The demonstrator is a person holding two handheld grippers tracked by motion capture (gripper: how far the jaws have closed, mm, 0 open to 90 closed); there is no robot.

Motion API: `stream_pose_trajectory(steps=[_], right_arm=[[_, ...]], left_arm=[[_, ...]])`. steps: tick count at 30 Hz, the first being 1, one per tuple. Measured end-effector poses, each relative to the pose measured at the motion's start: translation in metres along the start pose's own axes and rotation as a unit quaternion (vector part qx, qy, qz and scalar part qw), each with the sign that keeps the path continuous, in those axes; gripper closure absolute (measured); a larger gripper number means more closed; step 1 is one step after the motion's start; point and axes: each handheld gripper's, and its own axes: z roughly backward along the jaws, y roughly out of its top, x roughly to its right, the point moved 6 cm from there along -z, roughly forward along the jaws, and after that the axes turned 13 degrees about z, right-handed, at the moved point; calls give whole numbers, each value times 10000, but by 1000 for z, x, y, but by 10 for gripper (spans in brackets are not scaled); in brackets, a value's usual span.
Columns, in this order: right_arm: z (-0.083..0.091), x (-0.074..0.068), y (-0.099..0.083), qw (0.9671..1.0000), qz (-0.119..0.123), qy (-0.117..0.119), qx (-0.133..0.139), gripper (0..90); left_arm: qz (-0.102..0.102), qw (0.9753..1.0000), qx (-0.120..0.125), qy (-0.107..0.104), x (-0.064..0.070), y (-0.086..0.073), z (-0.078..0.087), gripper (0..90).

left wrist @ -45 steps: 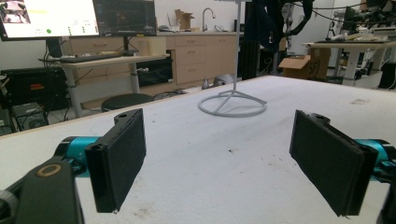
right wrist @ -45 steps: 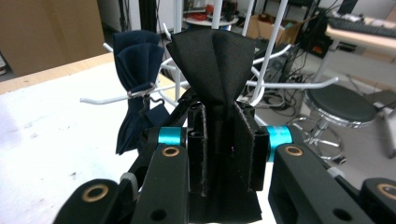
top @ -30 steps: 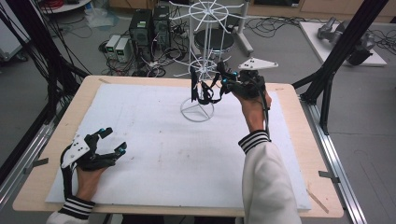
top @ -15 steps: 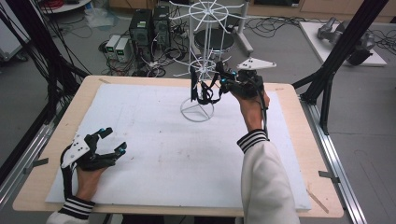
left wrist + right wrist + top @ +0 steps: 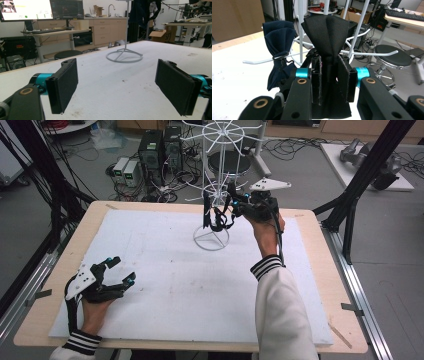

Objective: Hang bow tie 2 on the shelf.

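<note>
While our right gripper (image 5: 329, 82) clamps its fingers on the black cloth (image 5: 327, 37), hanging lengthwise at the far rack (image 5: 220, 150), our left gripper (image 5: 122, 87) rests near-left on the bench (image 5: 165, 285), fingers apart.

Matt black cloth (image 5: 325, 37) hangs on a smooth white-coated wire rack (image 5: 218, 190); tool pads (image 5: 64, 82) look rough.

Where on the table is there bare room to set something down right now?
The white mat is bare between the left gripper and the wire rack's ring base, and along its near edge. It is crowded at the rack, where the right gripper pinches a black cloth beside a navy cloth.
</note>
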Motion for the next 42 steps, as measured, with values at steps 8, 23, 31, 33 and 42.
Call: stream_pose_trajectory(steps=[8, 23, 31, 33, 42], right_arm=[[-1, 0, -1, 10000, 43, -23, -42, 682], [13, 1, 5, 9977, -220, -336, 541, 95], [58, -6, -13, 9943, -392, -314, 938, 95], [70, -7, -21, 9935, -432, -307, 1010, 95], [121, -16, -79, 9932, -512, -379, 974, 95]], left_arm=[[-11, 10000, 2, 6, 0, 0, 0, 188], [-27, 10000, -7, -1, 0, 0, 0, 188], [-56, 10000, -23, 6, 1, 0, 0, 188], [-71, 10000, -22, 11, 1, 0, 0, 188], [-57, 10000, 23, 30, 1, 0, 0, 186]])
